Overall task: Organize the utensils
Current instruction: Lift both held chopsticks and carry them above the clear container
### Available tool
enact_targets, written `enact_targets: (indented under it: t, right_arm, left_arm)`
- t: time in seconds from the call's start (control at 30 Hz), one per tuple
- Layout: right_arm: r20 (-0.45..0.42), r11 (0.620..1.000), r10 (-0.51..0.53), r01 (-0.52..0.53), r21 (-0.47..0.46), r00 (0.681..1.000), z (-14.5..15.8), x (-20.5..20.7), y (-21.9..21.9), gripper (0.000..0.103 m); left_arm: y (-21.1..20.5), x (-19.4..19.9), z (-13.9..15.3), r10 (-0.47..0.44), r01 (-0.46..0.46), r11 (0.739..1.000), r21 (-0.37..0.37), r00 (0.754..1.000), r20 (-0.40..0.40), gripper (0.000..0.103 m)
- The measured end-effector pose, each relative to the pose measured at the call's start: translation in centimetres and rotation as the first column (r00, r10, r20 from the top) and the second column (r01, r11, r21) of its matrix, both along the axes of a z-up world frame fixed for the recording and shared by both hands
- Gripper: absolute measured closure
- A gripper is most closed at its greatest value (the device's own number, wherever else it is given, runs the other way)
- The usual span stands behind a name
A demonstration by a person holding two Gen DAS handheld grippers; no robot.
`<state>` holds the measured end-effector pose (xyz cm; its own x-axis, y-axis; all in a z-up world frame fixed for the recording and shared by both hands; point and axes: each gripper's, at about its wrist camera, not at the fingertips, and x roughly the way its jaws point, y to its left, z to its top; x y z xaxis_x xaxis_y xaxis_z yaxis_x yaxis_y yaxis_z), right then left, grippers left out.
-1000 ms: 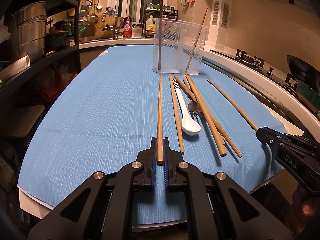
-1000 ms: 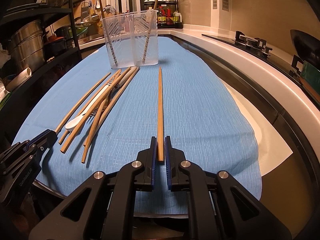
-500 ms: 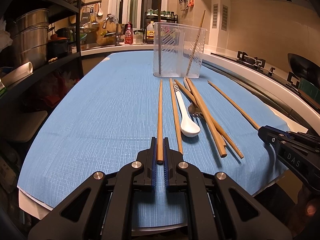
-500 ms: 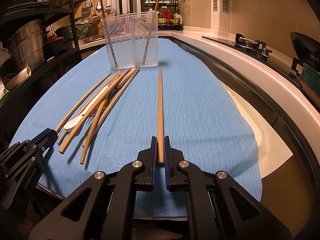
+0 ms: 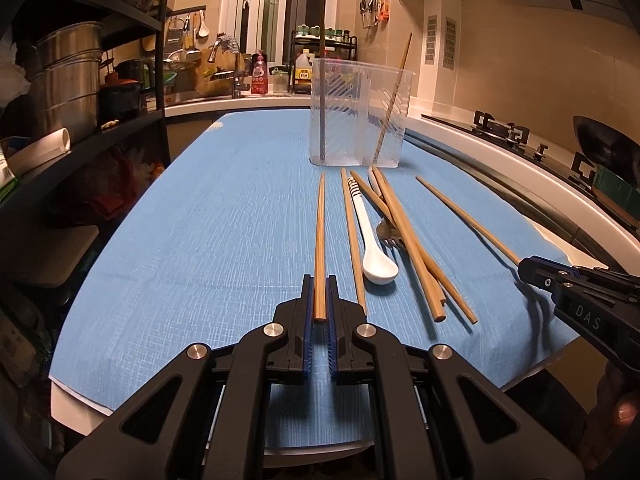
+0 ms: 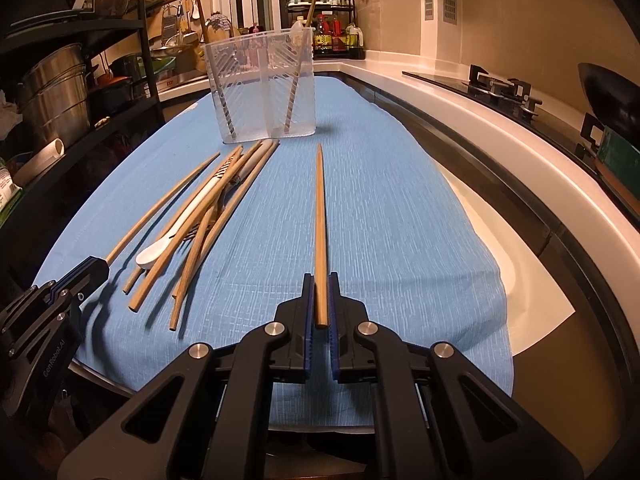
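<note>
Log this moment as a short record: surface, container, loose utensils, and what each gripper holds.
surface: blue cloth
container: clear divided holder, one stick in each compartment
loose pile: wooden chopsticks, white spoon, fork, lying beside each other and partly overlapping
left gripper: shut on left chopstick
right gripper: shut on right chopstick

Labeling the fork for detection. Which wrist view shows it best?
Left wrist view: the fork shows its tines and neck beside the white spoon, though chopsticks cross its handle. In the right wrist view the fork is nearly buried under the chopstick pile, with only a sliver of tines visible.
</note>
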<state>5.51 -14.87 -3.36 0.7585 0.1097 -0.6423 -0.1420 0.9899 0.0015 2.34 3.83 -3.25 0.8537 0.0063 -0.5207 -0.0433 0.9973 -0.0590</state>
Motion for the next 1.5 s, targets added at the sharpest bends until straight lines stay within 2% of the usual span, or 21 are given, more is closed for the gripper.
enact_targets:
  t: [0.17,0.47,0.73,1.03,1.17,1.5]
  right_arm:
    - [0.03,1.0,0.002,-0.002,-0.005,1.0,1.6,-0.6,-0.2,0.097]
    - [0.137,0.999,0.012,-0.008,-0.036,0.991,5.8,-2.3,-0.7,0.097]
    - [0.209,0.999,0.041,-0.04,-0.01,0.977,10.9,-2.4,-1.6,0.096]
    - [0.254,0.997,0.056,-0.065,0.028,0.966,15.5,-0.8,-2.0,0.096]
    - [0.26,0.997,0.064,-0.075,0.032,0.964,16.5,0.0,-1.5,0.096]
    - [0.253,0.993,0.097,-0.112,0.044,0.963,19.7,2.8,0.0,0.096]
  left_arm:
    - [0.4,-0.7,1.2,0.004,-0.004,1.0,-0.007,1.0,0.029,0.097]
    - [1.4,-1.9,3.9,0.02,-0.017,0.999,-0.027,0.995,0.093,0.097]
    - [2.7,-2.1,8.6,0.007,-0.001,0.999,-0.039,0.986,0.164,0.097]
    - [4.3,0.1,14.6,-0.033,0.047,0.997,-0.068,0.979,0.199,0.097]
    - [4.9,1.3,16.7,-0.034,0.051,0.995,-0.081,0.98,0.197,0.097]
    - [5.3,5.0,20.2,-0.06,0.072,0.987,-0.142,0.994,0.088,0.097]
